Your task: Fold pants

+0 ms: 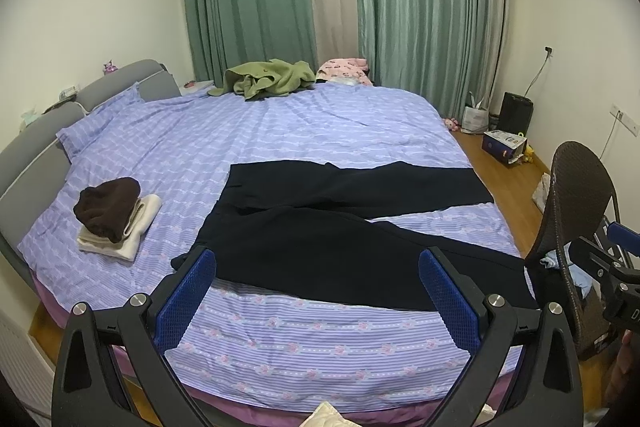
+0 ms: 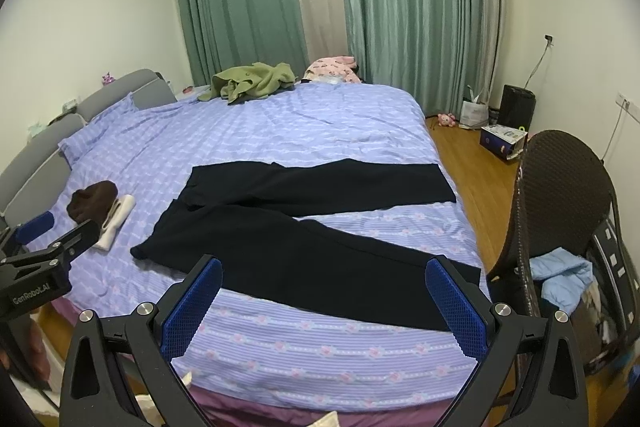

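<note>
Dark navy pants [image 1: 332,227] lie flat on the lilac striped bed [image 1: 280,339], waistband toward the left, both legs spread apart and running right to the bed's edge. The same pants [image 2: 296,227] fill the middle of the right wrist view. My left gripper [image 1: 318,259] hovers above the near side of the pants, open, nothing between its blue pads. My right gripper [image 2: 324,267] is held likewise over the nearer leg, open and empty. The left gripper's body [image 2: 48,259] shows at the left edge of the right wrist view, and the right gripper's body [image 1: 608,267] at the left wrist view's right edge.
A folded stack of brown and cream clothes [image 1: 116,215] sits left of the pants. Green clothing [image 1: 272,77] and pink clothing [image 1: 344,69] lie at the bed's far side. A brown wicker chair [image 2: 560,211] holding a blue garment [image 2: 564,279] stands right of the bed. Boxes and bags [image 2: 504,139] clutter the wooden floor.
</note>
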{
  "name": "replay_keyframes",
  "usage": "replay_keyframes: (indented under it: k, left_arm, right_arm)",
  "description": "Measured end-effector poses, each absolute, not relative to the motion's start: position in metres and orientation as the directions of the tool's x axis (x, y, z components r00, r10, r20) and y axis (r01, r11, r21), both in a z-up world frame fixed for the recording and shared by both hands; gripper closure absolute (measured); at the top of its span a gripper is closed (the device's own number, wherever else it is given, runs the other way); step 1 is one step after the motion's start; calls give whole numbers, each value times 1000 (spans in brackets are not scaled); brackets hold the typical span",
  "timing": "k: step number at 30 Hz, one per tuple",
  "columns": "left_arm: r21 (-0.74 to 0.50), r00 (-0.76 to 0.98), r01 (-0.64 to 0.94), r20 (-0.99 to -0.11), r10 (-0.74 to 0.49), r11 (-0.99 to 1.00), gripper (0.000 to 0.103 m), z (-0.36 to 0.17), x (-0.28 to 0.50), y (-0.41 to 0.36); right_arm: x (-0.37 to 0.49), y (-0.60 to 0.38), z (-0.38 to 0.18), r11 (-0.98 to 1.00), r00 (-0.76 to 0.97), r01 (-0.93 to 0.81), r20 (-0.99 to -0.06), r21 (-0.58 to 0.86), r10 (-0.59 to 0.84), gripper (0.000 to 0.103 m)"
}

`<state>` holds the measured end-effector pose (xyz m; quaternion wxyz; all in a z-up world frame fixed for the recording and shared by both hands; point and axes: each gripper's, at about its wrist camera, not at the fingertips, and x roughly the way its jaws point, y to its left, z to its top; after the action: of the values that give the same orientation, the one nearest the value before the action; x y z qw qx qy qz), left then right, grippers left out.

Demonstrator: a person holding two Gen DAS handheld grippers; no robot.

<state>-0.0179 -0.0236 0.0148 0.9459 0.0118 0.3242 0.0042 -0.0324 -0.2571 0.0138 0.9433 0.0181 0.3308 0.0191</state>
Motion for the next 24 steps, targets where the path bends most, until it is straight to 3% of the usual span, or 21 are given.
replay_keyframes:
  k: [24]
  left_arm:
    - [25,790,3,-613,12,1000,0,13,-19,-24]
  right_arm:
    - [-34,-257,12,999,780,-26,-624,47,49,0]
